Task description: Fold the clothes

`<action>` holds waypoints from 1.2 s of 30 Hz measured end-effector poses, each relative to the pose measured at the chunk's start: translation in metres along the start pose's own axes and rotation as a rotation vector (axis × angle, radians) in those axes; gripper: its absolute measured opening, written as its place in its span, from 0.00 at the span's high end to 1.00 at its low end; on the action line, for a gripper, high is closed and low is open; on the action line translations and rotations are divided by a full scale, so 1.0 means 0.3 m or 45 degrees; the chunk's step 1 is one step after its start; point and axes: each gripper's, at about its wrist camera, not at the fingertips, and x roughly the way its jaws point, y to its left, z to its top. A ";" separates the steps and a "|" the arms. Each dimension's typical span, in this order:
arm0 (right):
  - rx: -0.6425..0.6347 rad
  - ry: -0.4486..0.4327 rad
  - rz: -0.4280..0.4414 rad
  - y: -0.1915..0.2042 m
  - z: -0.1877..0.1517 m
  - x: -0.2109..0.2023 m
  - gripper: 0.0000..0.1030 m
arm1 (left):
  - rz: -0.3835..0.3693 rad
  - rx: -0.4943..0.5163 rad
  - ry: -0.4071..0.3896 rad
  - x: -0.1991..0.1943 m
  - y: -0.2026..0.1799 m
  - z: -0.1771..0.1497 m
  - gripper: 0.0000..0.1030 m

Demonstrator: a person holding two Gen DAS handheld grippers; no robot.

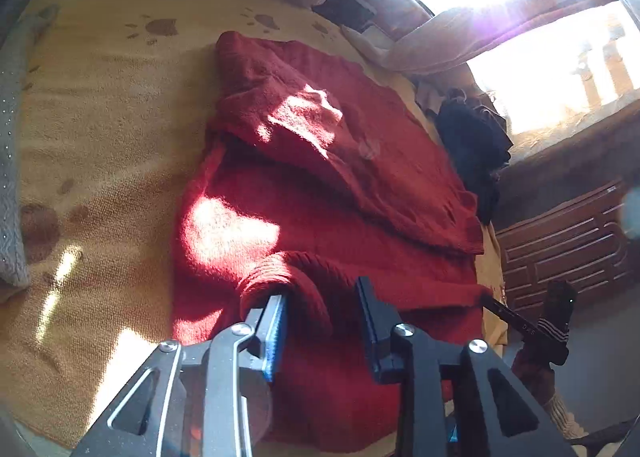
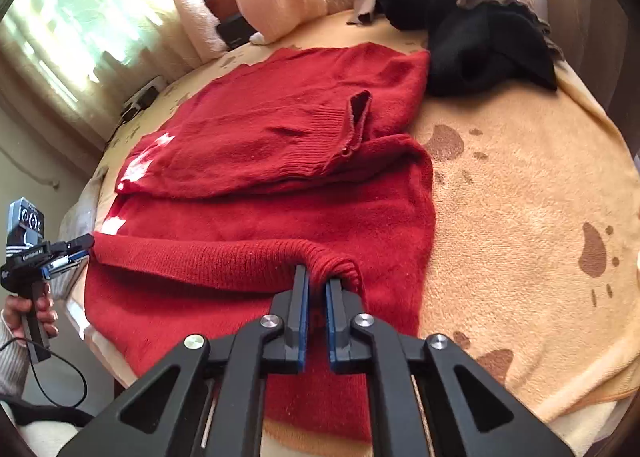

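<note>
The right hand-held gripper [image 2: 317, 283] is clamping the red knitted sweater's [image 2: 260, 213] ribbed cuff; its sleeve is running leftward toward the released left hand-held gripper [image 1: 322, 293].

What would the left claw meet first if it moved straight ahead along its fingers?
The red sweater: its ribbed rolled edge lies between the fingers of the open left claw, right at their tips. Depth is unclear, but nothing else seems to come before it.
</note>
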 end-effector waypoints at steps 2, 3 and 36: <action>0.050 -0.020 -0.010 -0.010 0.026 0.013 0.81 | -0.026 -0.060 -0.032 -0.009 0.023 0.047 0.28; 0.057 -0.033 -0.026 -0.011 0.038 0.009 0.75 | -0.033 -0.083 -0.053 -0.020 0.031 0.070 0.24; -0.259 -0.012 -0.278 0.088 0.022 -0.093 0.32 | 0.078 0.734 0.270 0.138 -0.116 0.124 0.88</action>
